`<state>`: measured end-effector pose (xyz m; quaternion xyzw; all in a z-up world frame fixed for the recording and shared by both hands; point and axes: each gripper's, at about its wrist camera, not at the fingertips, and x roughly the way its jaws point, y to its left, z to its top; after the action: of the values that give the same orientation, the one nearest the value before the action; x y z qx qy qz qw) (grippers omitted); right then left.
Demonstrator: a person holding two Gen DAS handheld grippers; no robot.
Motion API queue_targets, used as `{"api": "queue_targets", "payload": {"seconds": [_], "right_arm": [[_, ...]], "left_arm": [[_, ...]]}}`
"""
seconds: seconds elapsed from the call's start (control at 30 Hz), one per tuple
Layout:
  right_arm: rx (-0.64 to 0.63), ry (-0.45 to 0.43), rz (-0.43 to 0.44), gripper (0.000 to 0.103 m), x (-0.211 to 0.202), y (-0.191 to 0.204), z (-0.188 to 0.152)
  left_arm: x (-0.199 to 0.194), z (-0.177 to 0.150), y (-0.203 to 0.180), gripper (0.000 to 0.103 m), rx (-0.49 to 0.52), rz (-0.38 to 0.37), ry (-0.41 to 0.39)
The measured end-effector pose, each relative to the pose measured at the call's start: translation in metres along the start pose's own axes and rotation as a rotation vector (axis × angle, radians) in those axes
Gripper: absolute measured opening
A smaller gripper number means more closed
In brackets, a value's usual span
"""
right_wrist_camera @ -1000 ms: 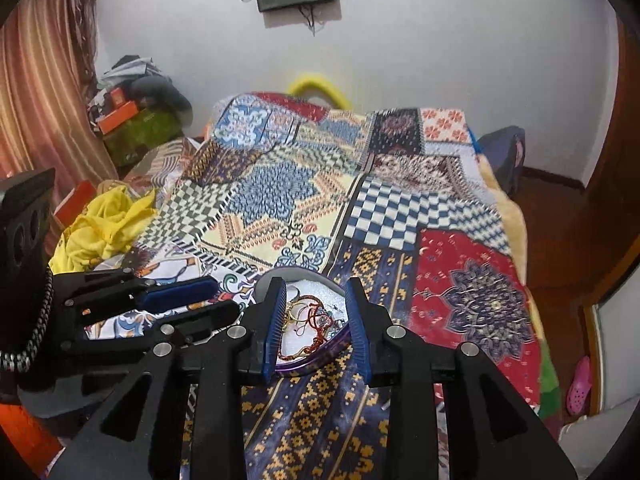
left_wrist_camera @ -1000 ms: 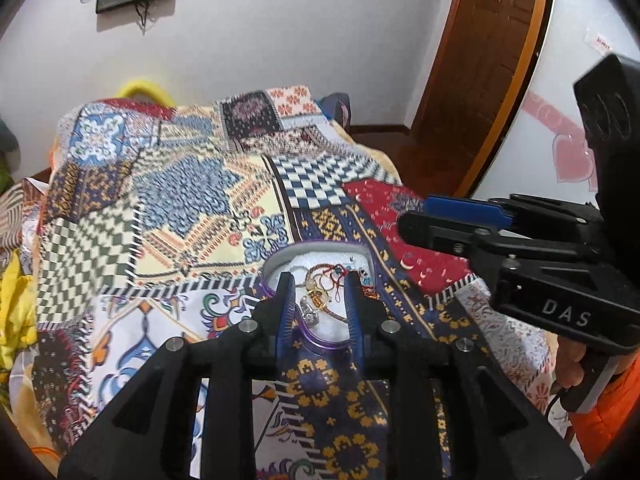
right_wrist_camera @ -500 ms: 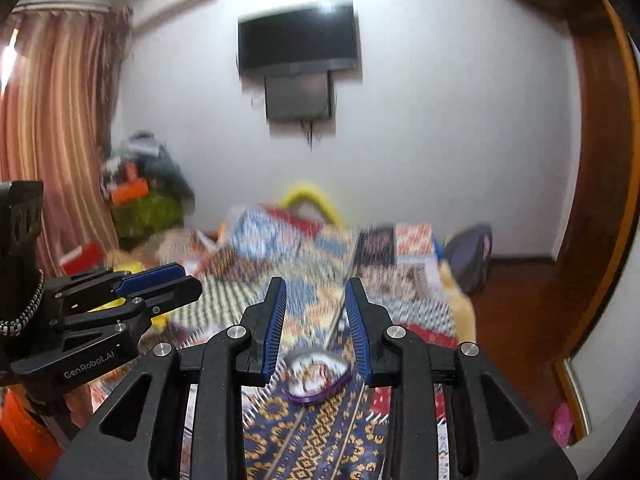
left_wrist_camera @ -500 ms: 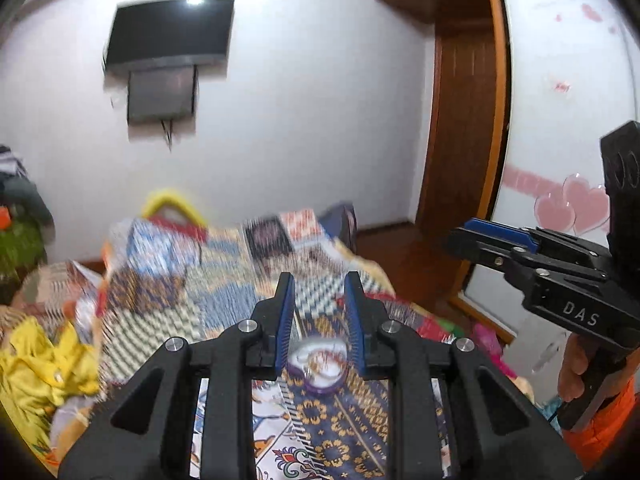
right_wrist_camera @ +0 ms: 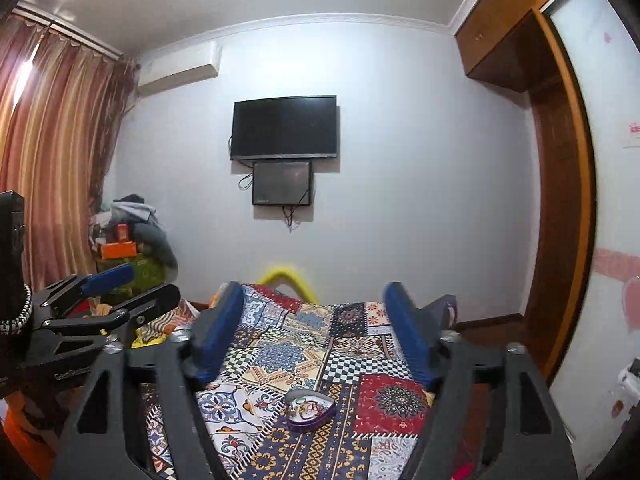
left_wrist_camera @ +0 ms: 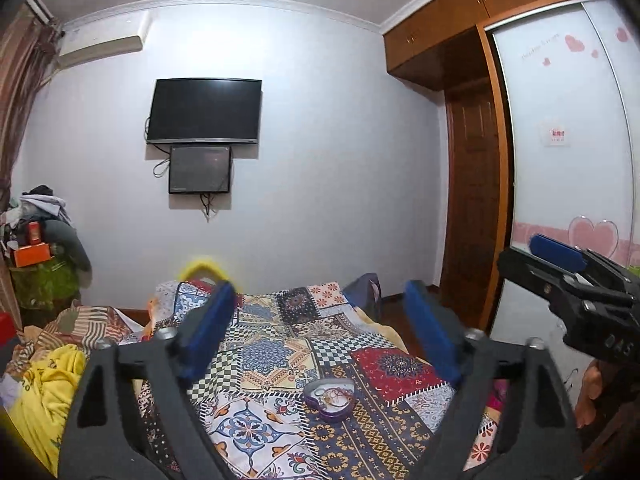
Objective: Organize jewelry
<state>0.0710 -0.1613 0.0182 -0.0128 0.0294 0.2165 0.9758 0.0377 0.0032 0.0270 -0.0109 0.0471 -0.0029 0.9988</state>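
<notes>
Left gripper: jaws opening, blue pads spread wide, nothing between them. Right gripper: jaws opening as well, also empty. Both point level over the bed, well short of the heart-shaped purple tin, which sits uncovered on the patchwork quilt with a tangle of jewelry inside. Nothing lies between either gripper and the tin. Left of the tin, at the quilt's edge, a heap of yellow cloth. Beyond the tin, a yellow hoop at the bed's far end, then the wall with a dark TV. Right of the tin, a wooden door and wardrobe front with pink hearts.
</notes>
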Motion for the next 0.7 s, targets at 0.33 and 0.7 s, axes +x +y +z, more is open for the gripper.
{"api": "queue_targets", "payload": {"seconds": [0.33,0.7], "right_arm": [[0.007,-0.008,-0.052,0.101,-0.012,0.006,-0.005],[0.02,0.007,-0.041,0.101,-0.021,0.001,-0.01]], "left_arm": [[-0.014,-0.006,0.0,0.096,-0.015,0.016,0.011],[-0.016,-0.008,0.003,0.096,-0.031,0.024,0.025]]}}
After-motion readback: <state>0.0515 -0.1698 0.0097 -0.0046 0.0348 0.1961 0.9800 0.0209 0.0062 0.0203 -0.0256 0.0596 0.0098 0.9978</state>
